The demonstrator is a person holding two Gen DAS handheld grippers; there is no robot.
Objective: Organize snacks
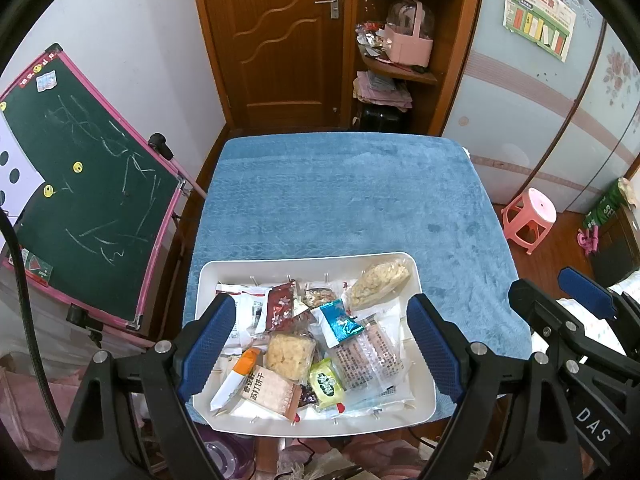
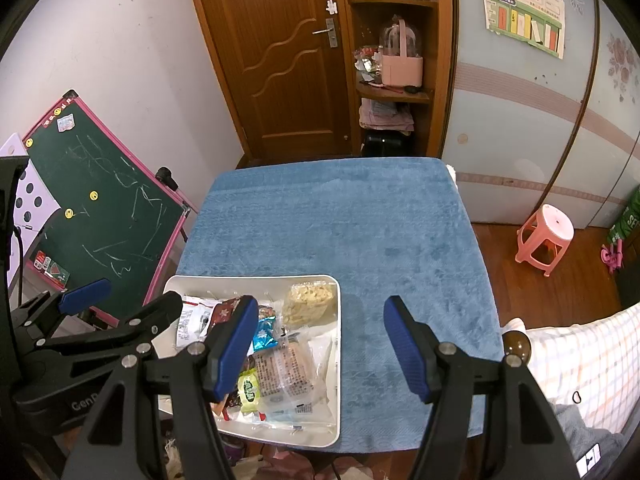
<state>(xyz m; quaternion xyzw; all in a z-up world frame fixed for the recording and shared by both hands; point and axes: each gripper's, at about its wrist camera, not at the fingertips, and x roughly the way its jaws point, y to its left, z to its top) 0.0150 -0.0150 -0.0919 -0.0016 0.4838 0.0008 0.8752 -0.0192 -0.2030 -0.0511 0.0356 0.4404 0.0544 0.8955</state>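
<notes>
Both your grippers hang spread and empty over the near end of the table, with the snacks lying loose in the tray

Your left gripper has its jaws wide apart, nothing pinched; directly between and below them sits the white tray, and in it the snacks: a green packet near the middle of the gap, a blue foil packet just beyond it, a dark red packet toward the left jaw, and a clear bag of pale puffed pieces at the far right corner. Your right gripper is spread too and holds nothing; its left jaw overlaps the tray, its right jaw hangs over the bare blue cloth. Beyond the jaws, past the table, stands a wooden door; off to the left leans a green chalkboard, and off to the right sits a pink stool
</notes>
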